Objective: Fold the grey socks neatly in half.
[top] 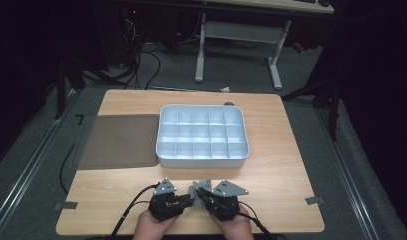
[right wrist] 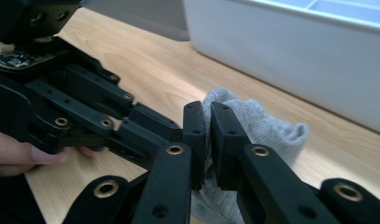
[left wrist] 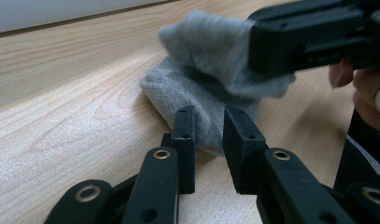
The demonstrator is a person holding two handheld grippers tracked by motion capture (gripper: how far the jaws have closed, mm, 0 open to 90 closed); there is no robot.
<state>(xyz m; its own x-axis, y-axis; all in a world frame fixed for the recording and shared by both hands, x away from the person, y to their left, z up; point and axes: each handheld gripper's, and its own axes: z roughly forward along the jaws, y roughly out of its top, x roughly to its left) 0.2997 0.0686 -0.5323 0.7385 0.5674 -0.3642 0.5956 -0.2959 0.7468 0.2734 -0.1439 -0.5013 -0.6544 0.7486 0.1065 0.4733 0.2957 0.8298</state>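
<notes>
The sock [left wrist: 211, 88] is grey knit with a fine ribbed weave. Both grippers, left [left wrist: 207, 140] and right [right wrist: 207, 140], are matte black with brass-coloured rivets. The table [top: 286, 150] is pale wood with a flowing grain. The compartment tray [top: 203, 161] is plain white-grey. The flat mat [top: 118, 142] is dull grey-brown.

On the table [top: 116, 210], the cloth [top: 195, 190] lies before the tray [top: 203, 161], seemingly clear of it; the mat [top: 118, 141] lies left.

Left tongs [left wrist: 208, 135] part-open, right tongs [right wrist: 208, 140] pinched nearly shut, tips close together.
</notes>
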